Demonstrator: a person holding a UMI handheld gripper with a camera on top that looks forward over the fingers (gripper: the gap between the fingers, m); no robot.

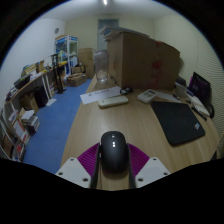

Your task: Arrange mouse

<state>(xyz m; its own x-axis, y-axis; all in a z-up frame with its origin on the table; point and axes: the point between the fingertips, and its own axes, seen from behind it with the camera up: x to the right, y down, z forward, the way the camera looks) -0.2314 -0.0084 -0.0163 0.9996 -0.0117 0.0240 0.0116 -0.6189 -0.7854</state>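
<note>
A dark grey computer mouse (pixel 113 148) sits between my two fingers, its nose pointing away from me over the wooden table (pixel 120 120). My gripper (pixel 113 160) is shut on the mouse, with a magenta pad (pixel 88 156) pressed against each of its sides. A black mouse pad (pixel 178 122) lies on the table ahead and to the right of the fingers, with nothing on it. I cannot tell whether the mouse rests on the table or is lifted just above it.
A white keyboard (pixel 112 99) and a small light device (pixel 147 96) lie further along the table. Large cardboard boxes (pixel 140 58) stand at its far end. A dark laptop-like object (pixel 199 86) is at the far right. Blue floor (pixel 55 120) and cluttered shelves (pixel 25 100) are to the left.
</note>
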